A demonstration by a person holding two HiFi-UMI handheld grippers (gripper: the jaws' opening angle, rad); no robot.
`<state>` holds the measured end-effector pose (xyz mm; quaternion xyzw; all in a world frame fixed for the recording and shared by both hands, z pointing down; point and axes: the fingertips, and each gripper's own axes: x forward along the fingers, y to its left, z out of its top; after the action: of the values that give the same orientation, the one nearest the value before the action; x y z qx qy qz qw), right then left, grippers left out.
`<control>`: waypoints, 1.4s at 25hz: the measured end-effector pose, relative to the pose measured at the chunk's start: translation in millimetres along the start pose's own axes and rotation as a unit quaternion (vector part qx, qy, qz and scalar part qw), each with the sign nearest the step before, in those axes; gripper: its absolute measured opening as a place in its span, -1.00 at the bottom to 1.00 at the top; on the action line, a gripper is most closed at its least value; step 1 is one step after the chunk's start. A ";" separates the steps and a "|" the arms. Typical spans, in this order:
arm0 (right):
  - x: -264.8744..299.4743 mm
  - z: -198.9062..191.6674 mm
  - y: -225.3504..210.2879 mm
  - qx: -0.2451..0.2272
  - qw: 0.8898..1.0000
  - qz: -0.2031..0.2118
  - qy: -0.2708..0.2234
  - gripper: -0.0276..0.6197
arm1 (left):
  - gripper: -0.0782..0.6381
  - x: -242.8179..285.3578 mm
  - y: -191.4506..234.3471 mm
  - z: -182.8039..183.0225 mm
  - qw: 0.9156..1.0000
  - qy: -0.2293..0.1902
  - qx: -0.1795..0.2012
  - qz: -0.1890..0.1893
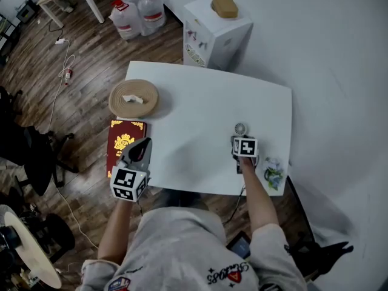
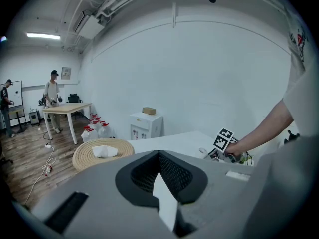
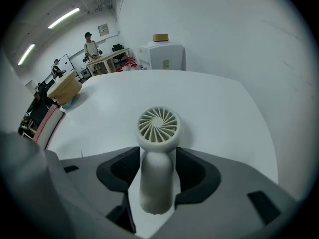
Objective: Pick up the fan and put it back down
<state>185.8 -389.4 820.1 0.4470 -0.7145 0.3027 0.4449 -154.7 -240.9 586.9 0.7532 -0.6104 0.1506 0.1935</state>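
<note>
A small white hand fan (image 1: 240,128) lies flat on the white table (image 1: 200,96) near its front right part, round grille head away from me. In the right gripper view its handle (image 3: 157,176) lies between the dark pads (image 3: 119,171), which flank it closely with a thin gap on the right side. My right gripper (image 1: 241,143) points steeply down over it, open. My left gripper (image 1: 141,145) hovers at the table's front left edge, its jaw tips (image 2: 159,156) together, holding nothing.
A round woven tray (image 1: 133,99) with a white tissue sits at the table's left. A red book (image 1: 125,141) lies beside the left gripper. A flower-printed item (image 1: 274,173) is at the front right corner. A white cabinet (image 1: 215,32) and water bottles (image 1: 139,8) stand beyond.
</note>
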 end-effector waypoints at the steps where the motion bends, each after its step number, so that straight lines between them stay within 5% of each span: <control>1: 1.0 -0.9 0.1 0.000 1.000 0.000 0.003 -0.24 | -0.77 -1.2 1.2 -0.9 1.000 0.001 0.000 0.001; 14: -15.7 -14.2 7.7 0.031 0.998 0.042 -0.018 -0.31 | -0.77 1.5 -18.0 1.5 1.000 -0.002 0.015 -0.022; 27: -126.3 48.2 12.2 0.035 0.982 0.064 -0.175 -0.31 | -0.77 13.5 -50.7 34.4 0.996 -0.032 0.041 -0.071; 35: -226.3 79.0 20.2 -0.028 0.960 0.061 -0.272 -0.31 | -0.77 23.0 -79.7 62.8 0.991 -0.059 0.056 -0.102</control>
<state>184.9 -363.0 581.0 0.4554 -0.8427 0.1758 0.2271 -72.6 -276.2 533.7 0.8285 -0.5317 0.1190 0.1290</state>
